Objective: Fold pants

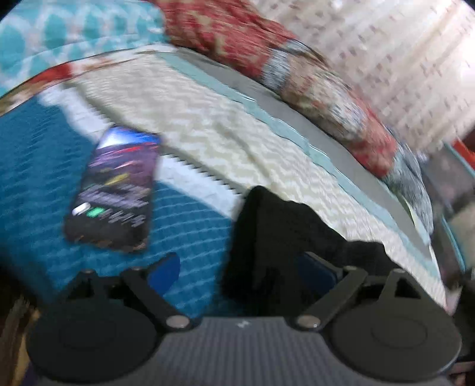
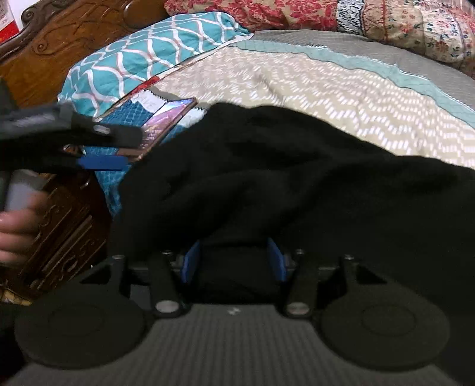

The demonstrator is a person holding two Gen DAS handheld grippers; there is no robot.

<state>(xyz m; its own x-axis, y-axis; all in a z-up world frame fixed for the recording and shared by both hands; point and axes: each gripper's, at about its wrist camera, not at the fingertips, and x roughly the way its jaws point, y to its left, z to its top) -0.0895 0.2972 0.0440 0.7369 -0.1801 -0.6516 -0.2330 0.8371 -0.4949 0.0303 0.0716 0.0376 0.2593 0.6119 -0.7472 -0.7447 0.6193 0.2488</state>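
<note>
The black pants lie bunched on the bed and fill the middle of the right wrist view. A corner of the pants shows in the blurred left wrist view. My left gripper is open, its blue fingers wide apart, with pants cloth lying over the right one. It also shows in the right wrist view, at the left beside the pants. My right gripper has its blue fingers apart with black cloth between them; whether it grips the cloth is unclear.
A lit phone lies on the blue quilted spread, close to the left gripper. A teal patterned pillow and a red floral blanket lie at the back. A carved wooden headboard stands at the left.
</note>
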